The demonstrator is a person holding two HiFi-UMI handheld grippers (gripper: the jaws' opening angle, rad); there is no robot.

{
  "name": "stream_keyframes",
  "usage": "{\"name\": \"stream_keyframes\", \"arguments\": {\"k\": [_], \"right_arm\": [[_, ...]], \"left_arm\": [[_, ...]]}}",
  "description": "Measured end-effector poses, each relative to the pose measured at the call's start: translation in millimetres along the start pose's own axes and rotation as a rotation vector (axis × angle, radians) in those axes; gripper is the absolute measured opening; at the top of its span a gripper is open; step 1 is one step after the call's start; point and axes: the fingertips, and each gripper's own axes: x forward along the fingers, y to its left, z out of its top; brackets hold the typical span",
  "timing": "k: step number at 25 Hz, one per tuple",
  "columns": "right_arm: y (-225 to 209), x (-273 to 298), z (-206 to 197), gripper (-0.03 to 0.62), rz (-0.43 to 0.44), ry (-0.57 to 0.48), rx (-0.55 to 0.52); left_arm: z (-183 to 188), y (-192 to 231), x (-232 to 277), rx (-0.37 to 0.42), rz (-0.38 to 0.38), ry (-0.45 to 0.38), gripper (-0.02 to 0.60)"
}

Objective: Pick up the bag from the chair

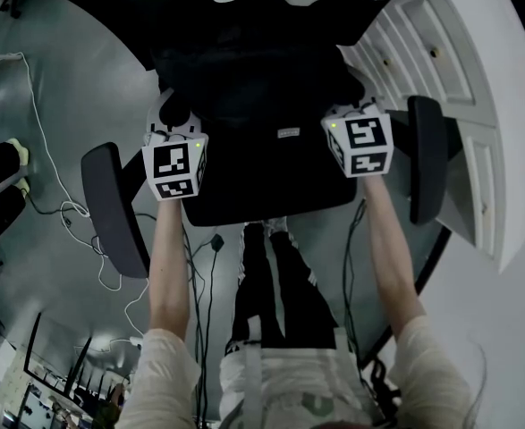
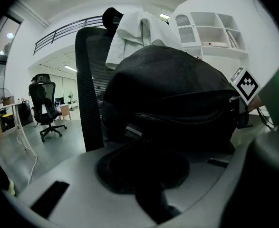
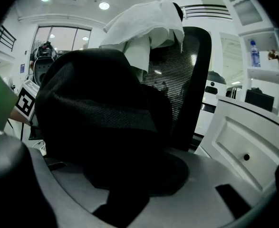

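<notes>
Flanking the bag's [image 1: 249, 79] side edges are left gripper [image 1: 174, 121] and right gripper [image 1: 356, 107].

White cloth [image 3: 144, 27] draped high; white drawer cabinet [image 1: 459, 70]; cable [image 1: 65, 208] on floor.

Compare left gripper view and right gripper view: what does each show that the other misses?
Left only: the bag's zipper, and a desk with a dangling cable. Right only: a bottle on a shelf, and a white drawer with a knob. Both: the black bag, the chair's mesh backrest behind it, and a white cloth draped over that.
</notes>
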Motion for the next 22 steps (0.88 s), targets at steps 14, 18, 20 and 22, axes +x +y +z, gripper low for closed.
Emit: {"name": "stream_keyframes", "arguments": {"k": [14,18,20,22], "right_arm": [[-4.4,-47.5,35.6,0.132,-0.029,-0.042,0.012],[-1.9,-68.7,69.3,0.132,-0.026,-0.073,0.023],[-3.9,-80.3,84.9,0.132,-0.033,-0.092,0.018],[-5.3,-92.1,101.6,0.132,-0.039,-0.114,0.010]], "left_arm": [[53.6,-4.3,-40.3,0.049,0.025,-0.051,0.055],[84.6,-1.1,-58.9,0.066,0.038,-0.081,0.055],[101.9,-0.4,-69.4,0.076,0.043,-0.100,0.055],[120.0,1.3,-80.5,0.086,0.049,-0.119,0.055]]}}
